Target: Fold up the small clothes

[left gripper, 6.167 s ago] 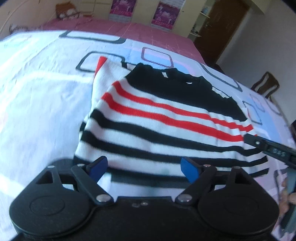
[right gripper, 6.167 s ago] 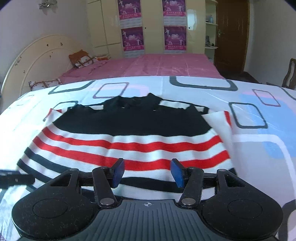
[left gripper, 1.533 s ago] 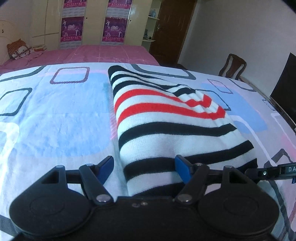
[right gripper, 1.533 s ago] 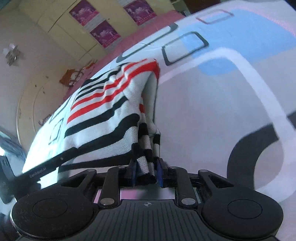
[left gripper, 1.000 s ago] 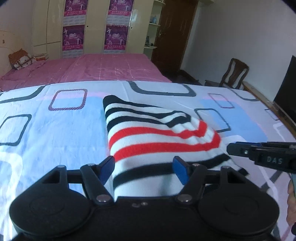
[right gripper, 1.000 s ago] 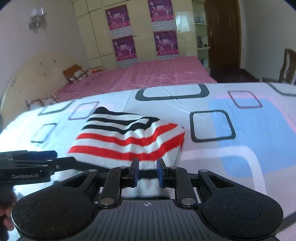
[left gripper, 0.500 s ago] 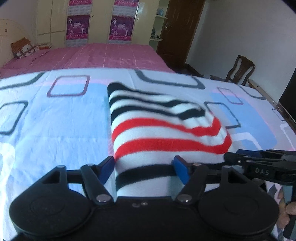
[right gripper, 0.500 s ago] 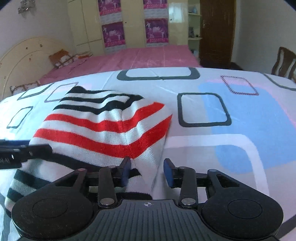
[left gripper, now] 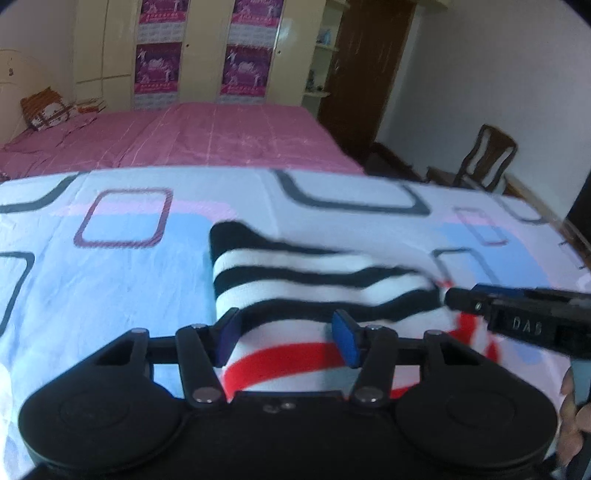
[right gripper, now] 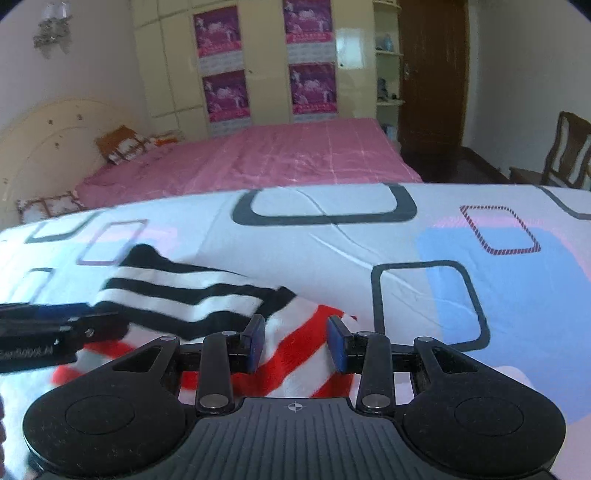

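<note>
Bed with patterned sheet (right gripper: 332, 229). Striped sweater (left gripper: 314, 288) lies folded at 12 o'clock. Right hand-held gripper (right gripper: 296, 342) has released hem, fingers apart; left hand-held gripper (left gripper: 288, 338) apart too. Fold likely complete.

Bright daylight — motion blur, fisheye-bent edges

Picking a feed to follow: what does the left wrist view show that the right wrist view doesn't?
Only the left wrist view: the open left claw head on, and the right claw entering from the right. Only the right wrist view: the open right claw head on, a curved headboard, a wall lamp. Both: the folded striped sweater on the patterned sheet, pink bed, posters, chair.
</note>
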{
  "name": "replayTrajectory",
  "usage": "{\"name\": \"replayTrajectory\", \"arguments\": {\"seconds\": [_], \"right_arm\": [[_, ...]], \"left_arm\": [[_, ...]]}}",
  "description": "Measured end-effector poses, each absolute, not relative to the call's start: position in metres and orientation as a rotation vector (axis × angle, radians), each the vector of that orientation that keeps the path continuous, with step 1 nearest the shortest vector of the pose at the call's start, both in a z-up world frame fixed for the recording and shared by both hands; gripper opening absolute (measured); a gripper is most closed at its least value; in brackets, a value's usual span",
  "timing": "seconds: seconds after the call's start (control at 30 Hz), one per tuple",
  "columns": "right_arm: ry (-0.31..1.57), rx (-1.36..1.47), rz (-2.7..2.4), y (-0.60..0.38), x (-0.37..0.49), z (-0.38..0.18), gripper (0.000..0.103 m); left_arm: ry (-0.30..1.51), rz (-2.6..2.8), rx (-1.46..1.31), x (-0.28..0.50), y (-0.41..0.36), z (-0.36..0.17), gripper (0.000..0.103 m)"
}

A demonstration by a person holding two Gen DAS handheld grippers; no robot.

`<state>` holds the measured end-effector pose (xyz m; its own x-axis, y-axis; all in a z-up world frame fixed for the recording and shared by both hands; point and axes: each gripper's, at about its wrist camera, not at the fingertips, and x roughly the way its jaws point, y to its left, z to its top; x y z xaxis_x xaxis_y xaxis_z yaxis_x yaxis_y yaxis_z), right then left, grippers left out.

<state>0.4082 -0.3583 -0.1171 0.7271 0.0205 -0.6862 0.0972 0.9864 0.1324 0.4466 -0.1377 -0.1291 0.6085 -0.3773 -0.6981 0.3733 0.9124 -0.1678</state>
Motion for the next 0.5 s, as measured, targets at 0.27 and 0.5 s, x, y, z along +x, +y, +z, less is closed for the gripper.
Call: {"name": "replayTrajectory", "arguments": {"seconds": [0.27, 0.5], "right_arm": [[0.769, 0.141, -0.049, -0.368, 0.410, -0.137, 0.038], [0.788, 0.105, -0.053, -0.366, 0.412, -0.136, 0.038]], "left_arm": [[0.764, -0.437, 0.053, 0.439, -0.134, -0.145, 0.057], [0.766, -0.420, 0.067, 0.441, -0.136, -0.144, 0.063]]}}
